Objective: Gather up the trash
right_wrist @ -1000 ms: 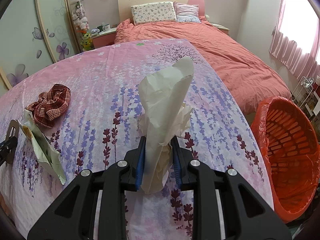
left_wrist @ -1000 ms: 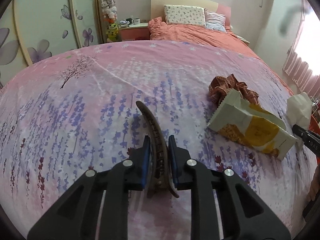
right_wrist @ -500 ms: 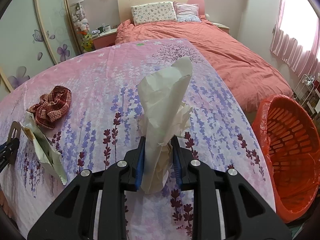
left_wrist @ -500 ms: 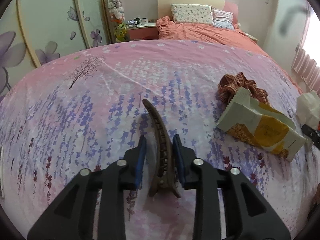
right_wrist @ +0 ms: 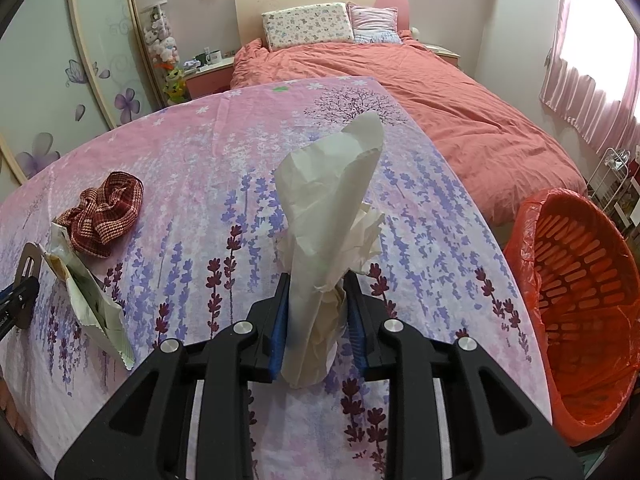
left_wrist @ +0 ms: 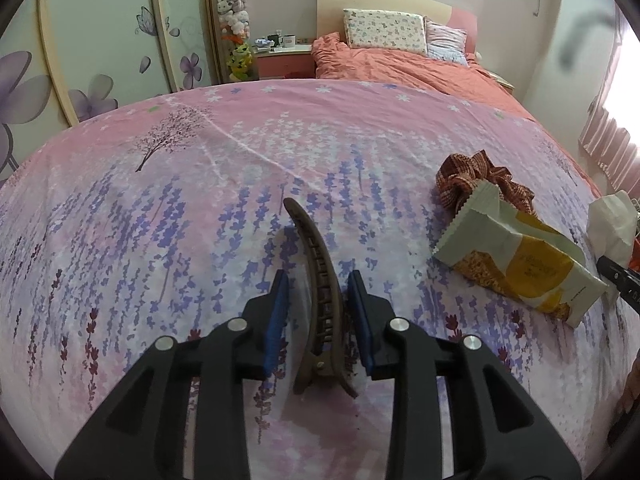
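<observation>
The black left gripper with blue pads [left_wrist: 320,316] has just been opening, jaws parted; the black right gripper [right_wrist: 316,312] angles downward, jaws narrowly apart.

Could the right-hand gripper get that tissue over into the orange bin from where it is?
Probably yes. The right gripper is closed on the crumpled tissue, and the orange bin sits just off the bedspread's right edge, its mouth tipped toward the gripper. Nothing lies between them.

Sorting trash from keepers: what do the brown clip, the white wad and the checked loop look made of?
Brown clip: matte hard plastic, probably; moulded teeth, metal pivot pin. White wad: thin tissue paper; soft crumples, ragged edges. Checked loop: woven fabric, gathered folds, likely a scrunchie.
</observation>
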A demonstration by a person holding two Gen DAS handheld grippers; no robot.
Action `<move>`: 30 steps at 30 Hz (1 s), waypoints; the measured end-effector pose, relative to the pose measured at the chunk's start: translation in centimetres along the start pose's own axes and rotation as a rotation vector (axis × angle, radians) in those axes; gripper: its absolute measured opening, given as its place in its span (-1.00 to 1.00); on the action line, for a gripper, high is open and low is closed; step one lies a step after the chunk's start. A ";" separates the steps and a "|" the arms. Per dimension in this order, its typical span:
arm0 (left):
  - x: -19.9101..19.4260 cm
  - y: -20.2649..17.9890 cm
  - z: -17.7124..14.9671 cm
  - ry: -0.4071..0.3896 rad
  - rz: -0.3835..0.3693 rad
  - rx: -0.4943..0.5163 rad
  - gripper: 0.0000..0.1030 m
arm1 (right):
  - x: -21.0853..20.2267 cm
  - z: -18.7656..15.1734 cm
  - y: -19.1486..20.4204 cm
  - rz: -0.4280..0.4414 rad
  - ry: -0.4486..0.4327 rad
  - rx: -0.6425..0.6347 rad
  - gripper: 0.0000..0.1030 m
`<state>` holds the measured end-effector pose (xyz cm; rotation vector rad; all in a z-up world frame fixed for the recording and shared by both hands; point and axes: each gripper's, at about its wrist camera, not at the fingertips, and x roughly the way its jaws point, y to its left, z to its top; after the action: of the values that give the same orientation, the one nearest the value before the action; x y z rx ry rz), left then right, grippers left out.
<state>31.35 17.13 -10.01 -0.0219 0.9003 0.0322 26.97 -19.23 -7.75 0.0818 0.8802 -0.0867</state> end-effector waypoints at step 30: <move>-9.8 -4.3 0.6 -0.138 -0.168 0.106 -0.67 | -9.2 -1.0 -1.5 0.147 -0.181 0.011 -0.59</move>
<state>25.87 12.67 -1.94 0.0031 0.7585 -0.1683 20.25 -20.25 -1.35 0.1464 0.6907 0.0386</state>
